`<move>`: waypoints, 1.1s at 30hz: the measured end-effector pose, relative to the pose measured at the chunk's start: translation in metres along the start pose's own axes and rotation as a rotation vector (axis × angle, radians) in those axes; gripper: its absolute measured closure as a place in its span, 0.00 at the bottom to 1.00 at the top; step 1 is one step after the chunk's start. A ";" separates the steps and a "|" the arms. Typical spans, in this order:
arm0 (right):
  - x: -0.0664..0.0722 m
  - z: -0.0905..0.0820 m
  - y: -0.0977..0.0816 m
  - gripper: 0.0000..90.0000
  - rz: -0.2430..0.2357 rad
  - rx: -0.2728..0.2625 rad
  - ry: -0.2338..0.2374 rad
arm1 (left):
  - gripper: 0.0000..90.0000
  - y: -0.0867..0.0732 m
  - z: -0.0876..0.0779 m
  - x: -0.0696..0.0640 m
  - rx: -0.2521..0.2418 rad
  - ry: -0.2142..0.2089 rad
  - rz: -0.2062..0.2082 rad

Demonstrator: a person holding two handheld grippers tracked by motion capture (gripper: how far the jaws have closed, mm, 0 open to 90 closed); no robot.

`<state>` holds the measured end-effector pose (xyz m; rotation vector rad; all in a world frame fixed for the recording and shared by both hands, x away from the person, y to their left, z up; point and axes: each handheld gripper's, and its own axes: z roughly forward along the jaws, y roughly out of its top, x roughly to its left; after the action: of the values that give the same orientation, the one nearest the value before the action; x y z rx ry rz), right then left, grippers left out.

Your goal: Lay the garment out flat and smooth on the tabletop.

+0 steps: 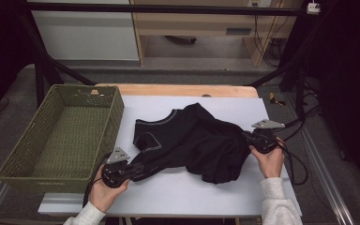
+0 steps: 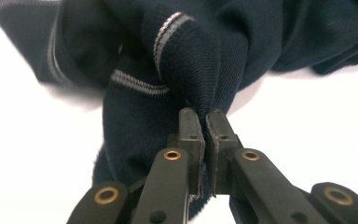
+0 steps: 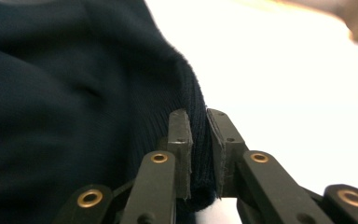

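**Both hand-held grippers clamped on the dark sweater**

A green woven basket [image 1: 61, 133] sits at the bench's [image 1: 178, 197] nine o'clock edge. Just beside it, at about seven o'clock, the left hand-held gripper [image 1: 138, 168] has its jaws pressed nearly together on a fold of the dark sweater [image 1: 197, 140] near a grey-striped cuff [image 2: 137, 84]. The sweater lies crumpled at the bench's centre. At three o'clock, the right hand-held gripper [image 1: 246, 138] pinches the sweater's ribbed edge [image 3: 198, 154], jaws a narrow gap apart with cloth between them.
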<state>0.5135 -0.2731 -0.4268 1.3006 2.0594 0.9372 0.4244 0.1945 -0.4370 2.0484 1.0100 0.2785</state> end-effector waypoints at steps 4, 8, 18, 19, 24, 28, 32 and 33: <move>-0.011 0.005 -0.018 0.89 0.056 0.034 0.018 | 0.96 -0.007 0.006 0.000 0.019 -0.025 0.006; -0.003 -0.012 -0.010 0.72 0.036 -0.023 0.021 | 0.92 -0.007 0.006 0.000 0.000 -0.030 0.016; 0.061 -0.027 0.019 0.39 -0.087 -0.114 0.195 | 0.96 -0.007 0.005 -0.002 0.018 -0.050 0.022; 0.070 -0.024 0.020 0.37 -0.087 -0.113 0.234 | 0.96 -0.006 0.004 -0.004 0.020 -0.053 0.026; 0.107 0.002 0.019 0.33 -0.120 -0.054 0.353 | 0.96 -0.007 0.007 -0.009 0.035 -0.062 0.055; 0.116 0.028 0.007 0.45 -0.233 0.094 0.285 | 0.96 -0.006 0.004 -0.006 0.022 -0.049 0.044; 0.116 0.034 -0.001 0.94 -0.286 0.181 0.308 | 0.96 -0.002 -0.001 -0.001 -0.006 -0.029 0.025; 0.116 0.032 -0.001 0.97 -0.281 0.186 0.312 | 0.96 0.000 -0.003 0.000 -0.016 -0.024 0.018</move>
<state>0.4901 -0.1589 -0.4546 0.9599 2.5422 0.8806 0.4224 0.1961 -0.4349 2.0426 0.9723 0.2697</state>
